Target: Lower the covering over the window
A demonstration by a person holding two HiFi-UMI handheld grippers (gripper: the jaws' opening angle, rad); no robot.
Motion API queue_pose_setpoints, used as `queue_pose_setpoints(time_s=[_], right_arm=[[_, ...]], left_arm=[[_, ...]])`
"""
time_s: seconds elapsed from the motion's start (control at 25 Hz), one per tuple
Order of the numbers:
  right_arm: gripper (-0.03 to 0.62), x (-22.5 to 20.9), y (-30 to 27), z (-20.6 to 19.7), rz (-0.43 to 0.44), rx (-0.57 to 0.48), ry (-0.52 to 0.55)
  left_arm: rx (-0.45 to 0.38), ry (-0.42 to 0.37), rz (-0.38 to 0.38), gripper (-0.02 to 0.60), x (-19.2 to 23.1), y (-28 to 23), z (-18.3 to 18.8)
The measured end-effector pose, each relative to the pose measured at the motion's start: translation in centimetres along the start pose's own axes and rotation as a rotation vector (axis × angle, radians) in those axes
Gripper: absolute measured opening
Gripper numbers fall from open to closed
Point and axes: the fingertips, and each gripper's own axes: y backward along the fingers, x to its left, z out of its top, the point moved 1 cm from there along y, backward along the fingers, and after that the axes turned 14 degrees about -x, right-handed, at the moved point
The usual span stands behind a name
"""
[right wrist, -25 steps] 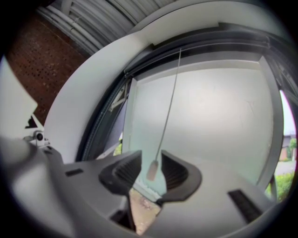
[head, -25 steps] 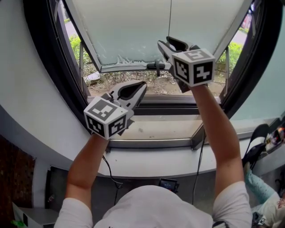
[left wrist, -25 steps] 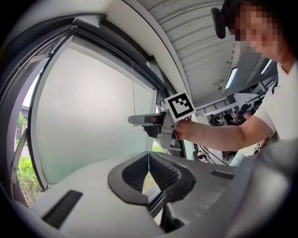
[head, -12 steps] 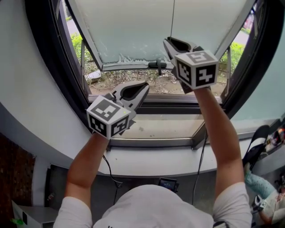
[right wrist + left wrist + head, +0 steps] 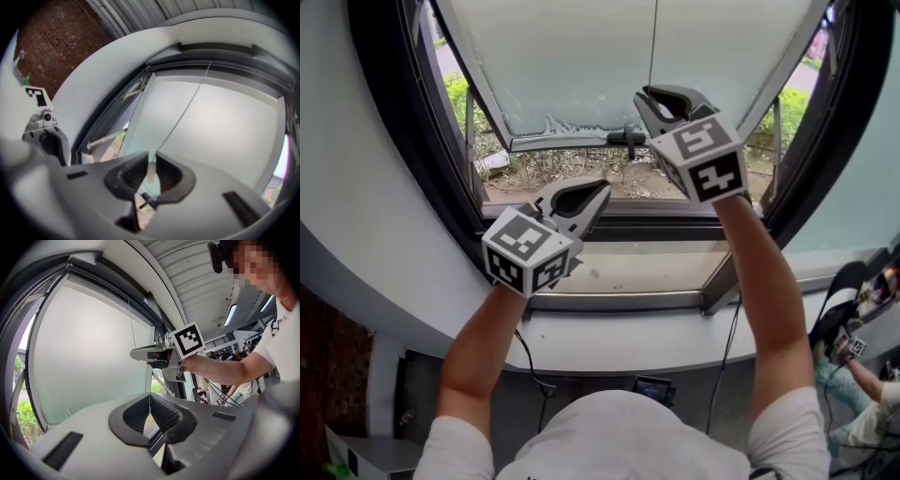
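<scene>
Nearest the camera, two bare forearms reach up from a white shirt toward the window. The left tool (image 5: 600, 187) is lower, level with the pale sill (image 5: 619, 272). Its grey jaws are pressed together at the tips with nothing gripped, and in the left gripper view (image 5: 150, 399) the ribbed dark pads meet. Each tool carries a cube (image 5: 525, 248) printed with black-and-white square markers.

The right tool (image 5: 649, 92) is higher, in front of the covering. Its jaws have just been closing and now stand nearly together on the pull cord (image 5: 654, 42). In the right gripper view (image 5: 151, 161) a slim pale tab on that cord sits pinched between the ribbed pads, and the thin cord (image 5: 183, 112) runs straight up from it.

Beyond them hangs the blind (image 5: 581, 56), a flat, frosted, pale green sheet inside the black window frame (image 5: 389, 141). It covers the upper part of the opening. Its grey bottom rail (image 5: 572, 142) runs side to side and carries a small dark knob (image 5: 628, 138). Below the rail an uncovered strip shows green shrubs (image 5: 457, 94) and bare ground outside. A smooth white wall (image 5: 356, 216) curves round the frame
</scene>
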Motion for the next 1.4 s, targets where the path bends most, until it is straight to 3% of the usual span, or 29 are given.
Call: queue_pose_setpoints(time_s=[0.24,0.76,0.96,1.4], right_arm=[[0.058,2.1,-0.2,-1.1,0.077,0.118,0.222],[0.058,6.3,2.4,-8.3,0.236,0.358,0.450],[0.058,7.9,3.7,-11.3,0.273,0.408,0.455],[0.058,9.3,4.4,-12.7,0.293,0.457,0.510]], left_arm=[[0.006,-0.004,-0.006,0.015,-0.4,-0.1,-0.7],[0.005,-0.012,0.008,0.015,0.2,0.3,-1.0],[0.016,-0.018,0.005,0.015,0.1,0.3,-1.2],[0.010,-0.044,-0.005,0.015,0.1,0.3,-0.7]])
